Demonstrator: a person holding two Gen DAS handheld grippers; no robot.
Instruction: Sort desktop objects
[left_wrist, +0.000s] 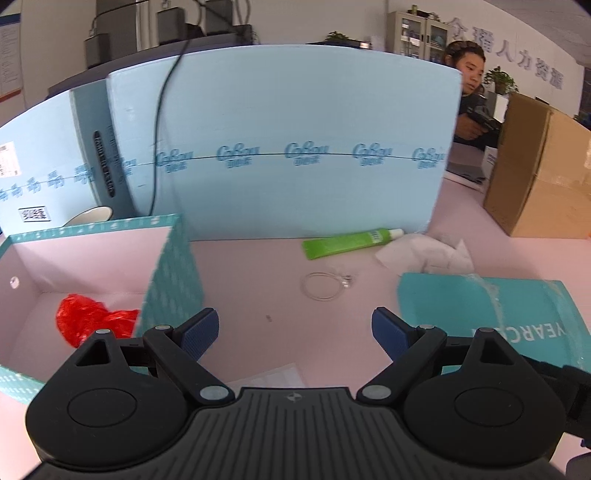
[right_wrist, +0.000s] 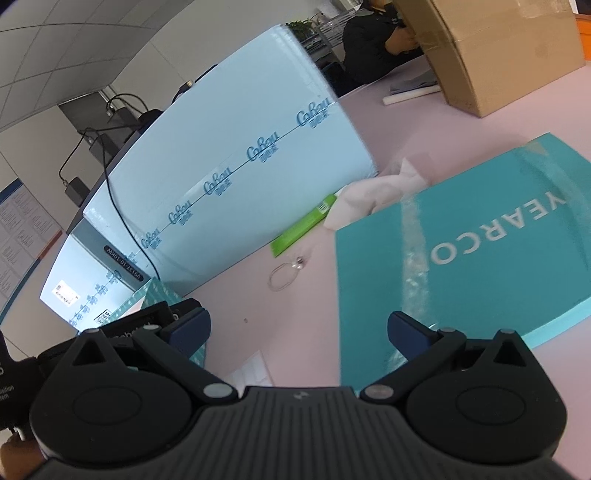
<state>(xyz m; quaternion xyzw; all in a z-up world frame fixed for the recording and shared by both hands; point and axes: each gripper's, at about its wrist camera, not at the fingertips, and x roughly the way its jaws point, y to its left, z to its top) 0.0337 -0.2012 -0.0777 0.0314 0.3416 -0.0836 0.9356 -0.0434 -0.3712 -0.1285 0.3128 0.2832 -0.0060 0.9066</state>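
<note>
On the pink desk lie a green tube (left_wrist: 349, 243) (right_wrist: 304, 225), a clear ring with a small charm (left_wrist: 325, 286) (right_wrist: 286, 275) and crumpled white tissue (left_wrist: 424, 253) (right_wrist: 376, 194). An open teal box (left_wrist: 173, 266) at the left holds a crumpled red wrapper (left_wrist: 92, 319). Its teal lid (left_wrist: 487, 314) (right_wrist: 480, 236) lies flat at the right. My left gripper (left_wrist: 295, 332) is open and empty over bare desk, short of the ring. My right gripper (right_wrist: 299, 332) is open too, holding nothing, with the lid's corner by its right finger.
A tall light-blue foam board (left_wrist: 295, 140) (right_wrist: 229, 177) stands behind the objects, with a black cable hanging over it. A cardboard carton (left_wrist: 539, 170) (right_wrist: 491, 51) sits at the far right. A white cup (left_wrist: 90, 216) stands behind the box. A person sits beyond the board.
</note>
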